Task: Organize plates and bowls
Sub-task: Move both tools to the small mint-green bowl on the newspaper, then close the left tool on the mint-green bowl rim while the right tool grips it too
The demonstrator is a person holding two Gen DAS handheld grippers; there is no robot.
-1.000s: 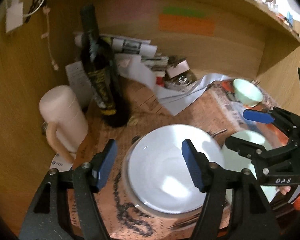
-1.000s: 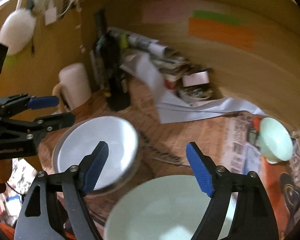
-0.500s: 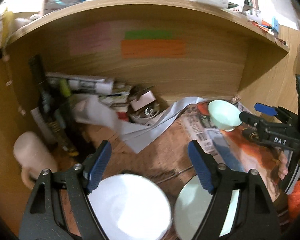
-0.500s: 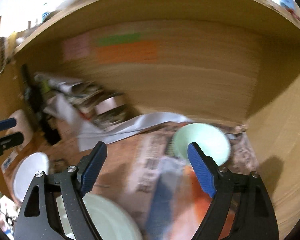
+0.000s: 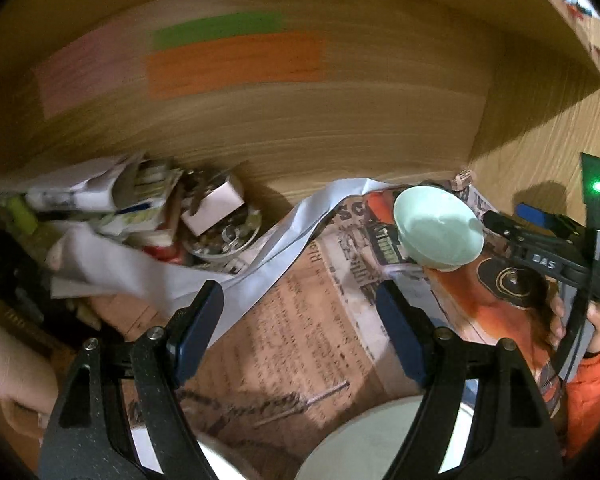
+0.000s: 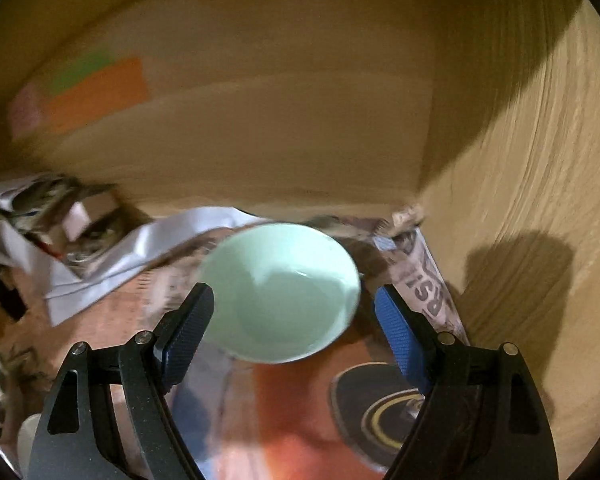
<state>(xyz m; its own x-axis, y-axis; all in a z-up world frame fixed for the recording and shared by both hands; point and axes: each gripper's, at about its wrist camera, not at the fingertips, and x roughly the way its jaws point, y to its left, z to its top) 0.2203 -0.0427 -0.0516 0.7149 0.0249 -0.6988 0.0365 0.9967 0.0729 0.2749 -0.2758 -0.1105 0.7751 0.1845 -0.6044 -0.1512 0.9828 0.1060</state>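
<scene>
A small pale green bowl (image 6: 284,292) stands on newspaper near the right back corner of the wooden alcove; it also shows in the left wrist view (image 5: 436,228). My right gripper (image 6: 294,322) is open, its blue pads on either side of the bowl's near rim, not touching it. In the left wrist view the right gripper (image 5: 520,216) sits just right of the bowl. My left gripper (image 5: 300,332) is open and empty above the newspaper. A pale green plate (image 5: 364,440) and a white plate (image 5: 212,460) peek in at the bottom edge.
Newspaper sheets (image 5: 292,340) cover the shelf floor. A pile of papers, a small box and a tin of odds (image 5: 216,224) lies at the back left. The wooden back wall (image 5: 300,128) carries green and orange notes. The right side wall (image 6: 540,200) is close to the bowl.
Both grippers have moved forward and right. The plates have dropped to the lower edge of the left view. The green bowl now sits between my right gripper's open fingers.
</scene>
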